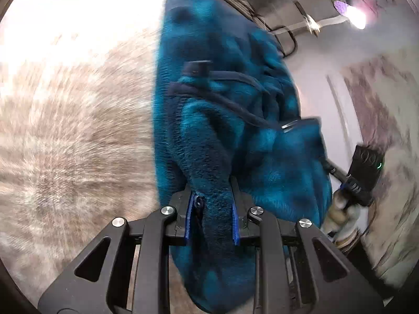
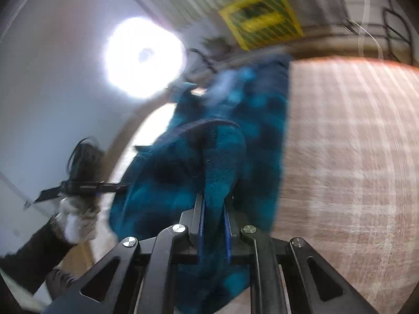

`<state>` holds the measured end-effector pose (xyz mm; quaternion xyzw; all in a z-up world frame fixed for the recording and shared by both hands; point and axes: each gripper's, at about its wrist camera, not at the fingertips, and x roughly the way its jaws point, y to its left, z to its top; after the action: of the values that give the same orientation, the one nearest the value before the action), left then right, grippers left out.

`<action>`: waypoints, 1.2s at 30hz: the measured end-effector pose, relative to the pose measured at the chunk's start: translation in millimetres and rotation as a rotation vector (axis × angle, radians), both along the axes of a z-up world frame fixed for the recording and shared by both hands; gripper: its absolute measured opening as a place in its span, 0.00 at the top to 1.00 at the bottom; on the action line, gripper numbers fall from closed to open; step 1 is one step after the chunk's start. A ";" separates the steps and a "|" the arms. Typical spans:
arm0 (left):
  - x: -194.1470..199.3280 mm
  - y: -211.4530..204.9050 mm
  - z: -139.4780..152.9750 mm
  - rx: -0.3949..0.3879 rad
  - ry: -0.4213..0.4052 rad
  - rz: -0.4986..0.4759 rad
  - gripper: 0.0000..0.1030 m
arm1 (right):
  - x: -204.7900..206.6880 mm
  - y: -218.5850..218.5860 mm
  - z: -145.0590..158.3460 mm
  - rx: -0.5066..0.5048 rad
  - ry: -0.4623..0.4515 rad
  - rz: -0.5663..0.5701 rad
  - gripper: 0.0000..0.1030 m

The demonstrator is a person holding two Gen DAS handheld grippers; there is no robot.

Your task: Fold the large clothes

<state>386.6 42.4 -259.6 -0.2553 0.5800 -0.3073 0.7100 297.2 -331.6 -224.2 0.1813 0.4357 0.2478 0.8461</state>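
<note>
- Fleece jacket (image 1: pixel 222 136) is running off the left wrist frame's top and bottom edges.
- Its bunched folds are hiding its overall shape.
- Wooden tabletop (image 2: pixel 353 144) is smearing with motion blur.
- Yellow object (image 2: pixel 262 18) is blurring beyond identification.

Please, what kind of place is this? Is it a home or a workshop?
Probably a room in a home, though blur limits certainty. A teal fleece garment hangs over a wood-grain table, white walls stand behind, and a bright round lamp shines. No workshop tools are visible.
</note>
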 end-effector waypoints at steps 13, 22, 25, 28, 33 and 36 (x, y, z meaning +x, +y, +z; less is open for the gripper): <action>-5.9 -19.4 35.7 0.120 -0.168 -0.035 0.52 | 1.9 -13.4 -3.7 0.078 0.027 0.034 0.49; 2.0 -45.6 35.9 0.198 -0.234 -0.052 0.78 | 16.0 14.7 -7.7 -0.035 0.004 0.071 0.84; 4.8 -36.5 54.2 0.033 -0.237 -0.025 0.82 | 5.7 -5.5 6.0 0.063 -0.029 0.049 0.88; 14.2 -35.2 65.6 -0.016 -0.274 -0.030 0.82 | 1.8 -20.8 12.1 0.115 -0.061 0.018 0.88; 43.8 -48.0 14.6 0.120 -0.173 -0.025 0.82 | 30.7 -11.4 -14.2 0.042 0.000 -0.015 0.89; 43.5 -40.9 5.7 0.053 -0.164 0.009 0.82 | 38.1 -7.1 -18.6 0.030 0.011 -0.007 0.89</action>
<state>430.0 1.5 -254.0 -0.2129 0.5265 -0.3084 0.7632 335.3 -338.7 -242.9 0.1969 0.4359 0.2502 0.8418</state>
